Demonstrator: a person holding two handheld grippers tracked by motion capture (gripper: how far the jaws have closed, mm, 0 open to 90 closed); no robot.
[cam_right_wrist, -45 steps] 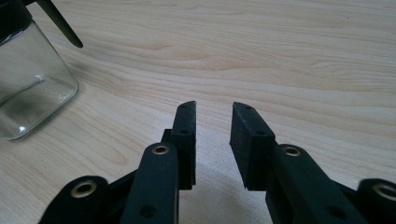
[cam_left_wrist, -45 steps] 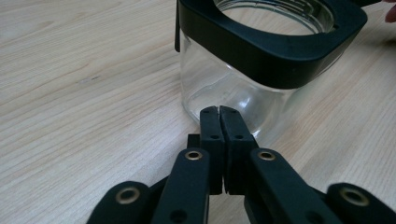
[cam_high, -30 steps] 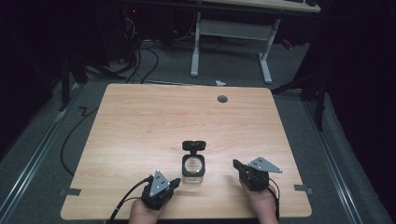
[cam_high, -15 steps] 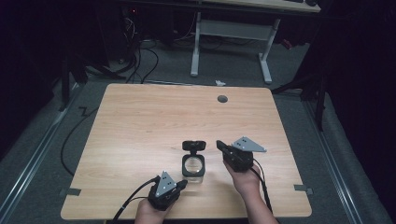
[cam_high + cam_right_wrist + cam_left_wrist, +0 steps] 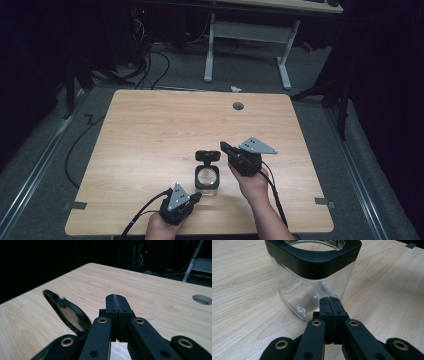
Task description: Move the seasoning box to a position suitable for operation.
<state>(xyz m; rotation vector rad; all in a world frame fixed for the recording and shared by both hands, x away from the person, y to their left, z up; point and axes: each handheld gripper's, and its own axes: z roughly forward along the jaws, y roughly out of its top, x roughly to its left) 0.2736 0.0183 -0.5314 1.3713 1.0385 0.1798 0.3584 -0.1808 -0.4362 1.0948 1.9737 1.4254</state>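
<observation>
You have nothing to read here: no text, label, brand, number or sign shows on the glass jar (image 5: 312, 282), its black rim, its open lid (image 5: 67, 312), the wooden table (image 5: 150, 135) or either gripper

Light falls from above onto the tabletop (image 5: 150, 150), leaving everything around it nearly black. The glass jar (image 5: 312, 287) glints softly (faint highlights near its base). Beside the right claw (image 5: 117, 300), the black lid (image 5: 67, 313) smears with motion blur.
</observation>
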